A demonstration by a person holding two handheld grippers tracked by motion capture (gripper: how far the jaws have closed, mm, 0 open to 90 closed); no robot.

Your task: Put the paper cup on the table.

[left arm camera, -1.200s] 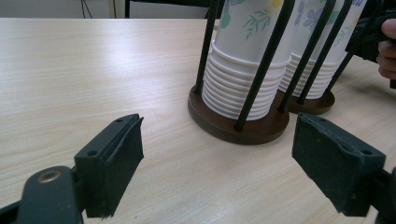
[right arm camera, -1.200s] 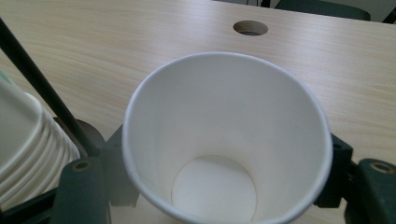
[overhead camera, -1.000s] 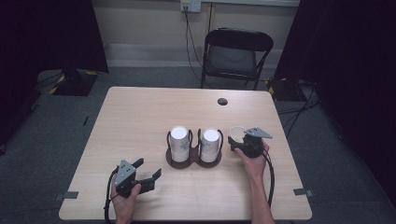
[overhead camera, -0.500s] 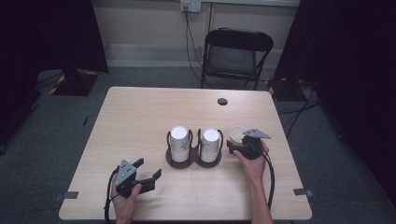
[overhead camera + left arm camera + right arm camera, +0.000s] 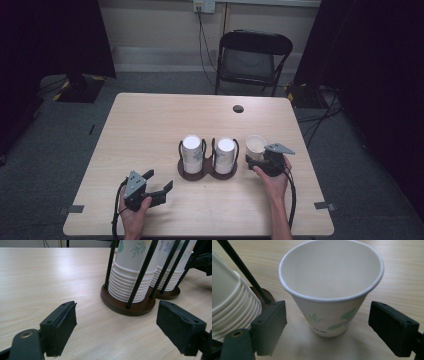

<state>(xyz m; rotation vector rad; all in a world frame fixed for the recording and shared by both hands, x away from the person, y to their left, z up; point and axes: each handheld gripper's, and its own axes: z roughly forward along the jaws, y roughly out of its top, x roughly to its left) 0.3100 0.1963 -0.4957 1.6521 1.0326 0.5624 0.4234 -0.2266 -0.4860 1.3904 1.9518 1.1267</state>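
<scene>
Jaws on the right gripper [image 5: 327, 330] are standing spread around the upright paper cup [image 5: 331, 287], not touching; squeezing hard risks crumpling it. Left gripper [image 5: 117, 325] is idling, jaws spread.

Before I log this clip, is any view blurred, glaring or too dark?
High view: soft and low in detail, dark curtains at the sides, pale wooden table evenly lit. Left gripper view: sharp, with mild sheen on the wood beside the dark round-based cup holder. Right gripper view: the white leaf-printed paper cup is sharp, the near jaws slightly soft.
</scene>
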